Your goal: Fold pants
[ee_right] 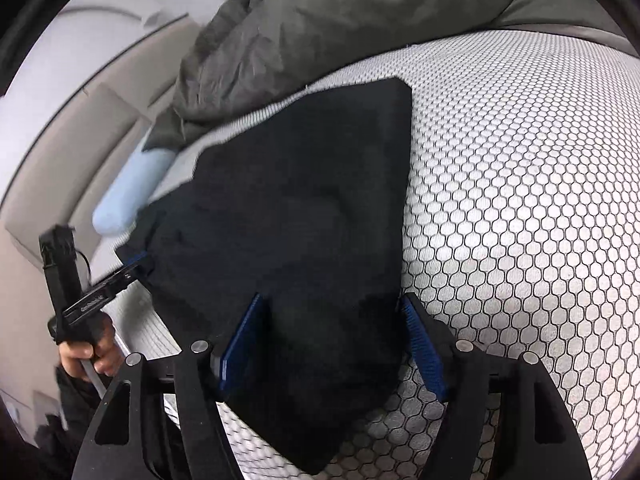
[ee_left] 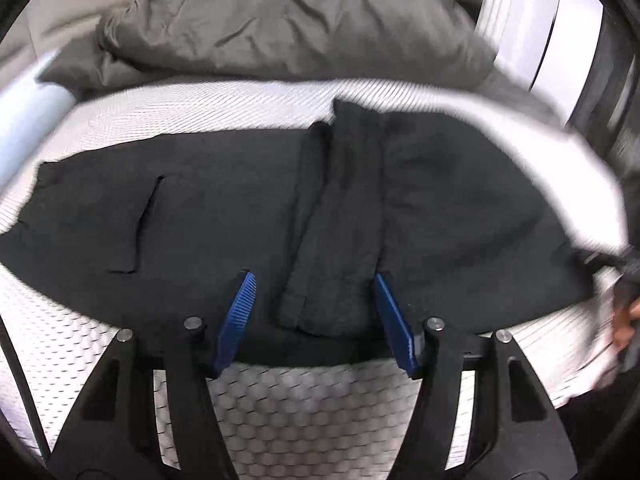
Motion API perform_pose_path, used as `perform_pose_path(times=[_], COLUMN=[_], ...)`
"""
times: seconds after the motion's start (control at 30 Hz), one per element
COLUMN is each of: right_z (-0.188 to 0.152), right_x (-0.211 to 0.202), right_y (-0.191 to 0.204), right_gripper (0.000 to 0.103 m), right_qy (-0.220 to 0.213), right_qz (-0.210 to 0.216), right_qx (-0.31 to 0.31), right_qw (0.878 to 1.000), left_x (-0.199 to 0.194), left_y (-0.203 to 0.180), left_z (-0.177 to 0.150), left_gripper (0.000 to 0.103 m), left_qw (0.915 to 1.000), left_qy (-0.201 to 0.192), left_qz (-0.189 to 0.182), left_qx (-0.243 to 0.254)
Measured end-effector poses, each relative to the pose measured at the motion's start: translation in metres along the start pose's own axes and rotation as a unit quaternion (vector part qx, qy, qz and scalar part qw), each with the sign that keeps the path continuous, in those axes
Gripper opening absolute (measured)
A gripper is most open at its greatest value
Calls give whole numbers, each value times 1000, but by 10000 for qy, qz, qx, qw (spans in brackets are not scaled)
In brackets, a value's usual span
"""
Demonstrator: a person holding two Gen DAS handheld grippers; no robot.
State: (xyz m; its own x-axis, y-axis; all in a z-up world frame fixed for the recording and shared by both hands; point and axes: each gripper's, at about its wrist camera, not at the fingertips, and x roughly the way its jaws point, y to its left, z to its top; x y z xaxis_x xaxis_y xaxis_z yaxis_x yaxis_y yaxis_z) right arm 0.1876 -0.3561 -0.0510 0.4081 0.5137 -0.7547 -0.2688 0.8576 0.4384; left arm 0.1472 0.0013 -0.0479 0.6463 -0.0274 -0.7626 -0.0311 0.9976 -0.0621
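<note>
Both my tongs hang spread over the black pants [ee_left: 224, 216], neither one holding anything. My left gripper [ee_left: 312, 300] has its blue pads parted on either side of a narrow folded strip of cloth that runs straight away from me, but the pads stand clear of it and do not pinch it. My right gripper [ee_right: 332, 332] is parted about as wide, straddling the near corner of the folded bundle [ee_right: 304, 216], and its pads likewise seem not to press on the cloth.

From my left tongs the pants lie dead ahead and spread to both sides on the honeycomb-patterned mattress [ee_left: 304, 408], their long axis running across the tongs' line rather than along it. From my right tongs the same bundle stretches forward and to the left, its far corner pointing away, with bare mattress off to the right. My other hand [ee_right: 86, 354] shows at the left edge of that view, gripping its tool beside the cloth's left edge.

A rumpled grey duvet [ee_left: 288, 20] lies beyond the pants, and a pale blue bolster [ee_right: 128, 196] sits off to the far left.

I judge the fold partly made. Each gripper is nearer one end, so the next fold would likely bring one end across to the other.
</note>
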Motion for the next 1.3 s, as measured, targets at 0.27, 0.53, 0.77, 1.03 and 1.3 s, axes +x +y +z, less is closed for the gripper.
perform_pose_path(times=[0.27,0.53,0.77,1.03,1.3], right_z=[0,-4,-32,-31,-1], right_x=[-27,-6,45,4,23], right_y=[-6,77,97,43,112], right_gripper=[71,53,9,12,20], right_qy=[-736,-1096,-406,-707,-684], right_qz=[-406,-163,-1225,-1560,-1023], right_qx=[125,-766,-1712,-991,-1553], right_qw=[9964,9909,9767,9802,9802], left_x=[-42,-46,1,-24,-24], left_y=[14,-73,-75,-39,-80], left_z=[0,3,-11,-13,41], left_gripper=[60,59,4,1,55], left_qw=[9966,9892,9930,9971,9907], left_qy=[-467,-841,-224,-385,-534], left_qz=[-287,-1062,-775,-597,-1053], left_qx=[-608,553,864,267,674])
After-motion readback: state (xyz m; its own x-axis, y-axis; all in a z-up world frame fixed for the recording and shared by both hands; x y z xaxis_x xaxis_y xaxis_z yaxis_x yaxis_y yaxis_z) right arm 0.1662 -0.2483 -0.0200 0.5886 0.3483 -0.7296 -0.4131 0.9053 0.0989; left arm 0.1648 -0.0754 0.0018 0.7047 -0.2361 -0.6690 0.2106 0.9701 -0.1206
